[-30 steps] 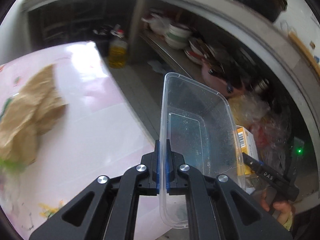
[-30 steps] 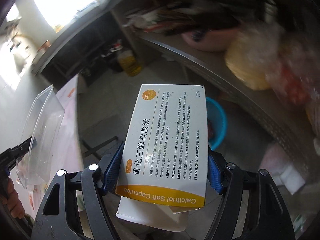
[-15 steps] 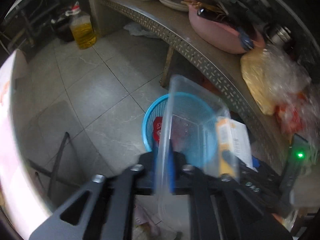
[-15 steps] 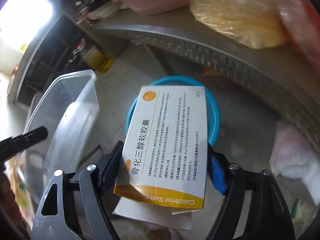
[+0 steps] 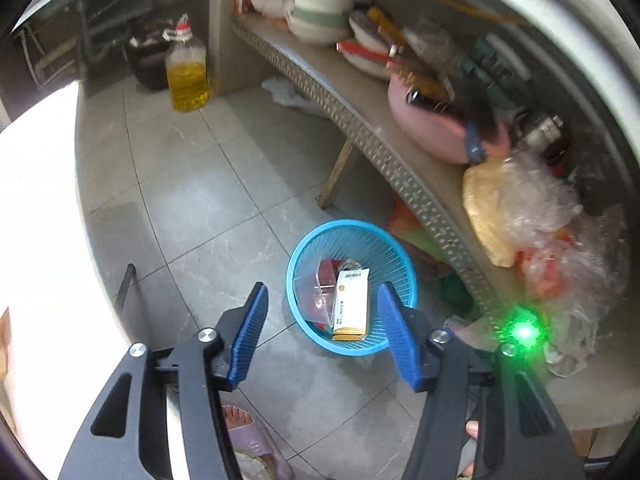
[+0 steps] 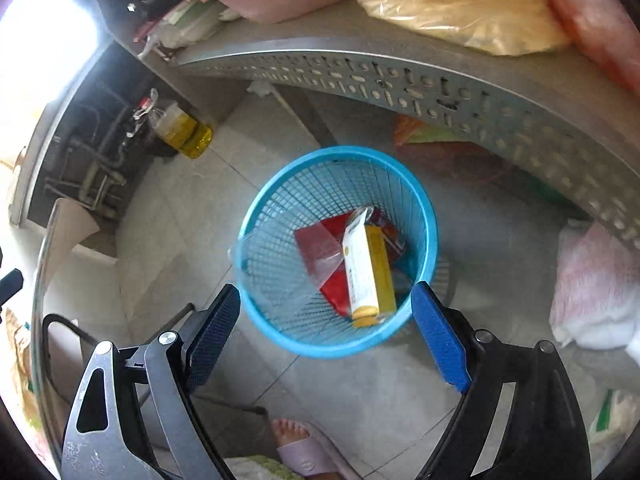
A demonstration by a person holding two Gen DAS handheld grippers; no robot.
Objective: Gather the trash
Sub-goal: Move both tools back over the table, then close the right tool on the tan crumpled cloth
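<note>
A blue mesh wastebasket (image 5: 304, 252) stands on the tiled floor; it also shows in the right wrist view (image 6: 424, 216). Inside lie a white and orange medicine box (image 5: 352, 300), also in the right wrist view (image 6: 366, 272), a clear plastic container (image 5: 316, 292) and a red wrapper (image 6: 320, 246). My left gripper (image 5: 322, 312) is open and empty above the basket. My right gripper (image 6: 326, 316) is open and empty above the basket too.
A metal shelf (image 5: 360, 120) with bowls, a pink basin (image 5: 432, 128) and plastic bags (image 5: 532, 216) runs along the right. A bottle of yellow oil (image 5: 187, 68) stands on the floor. A white table edge (image 5: 40, 220) is at left. A foot in a slipper (image 6: 304, 444) is below.
Both grippers opened over the basket. The clear container left my left gripper and the medicine box left my right gripper; both now lie in the basket.
</note>
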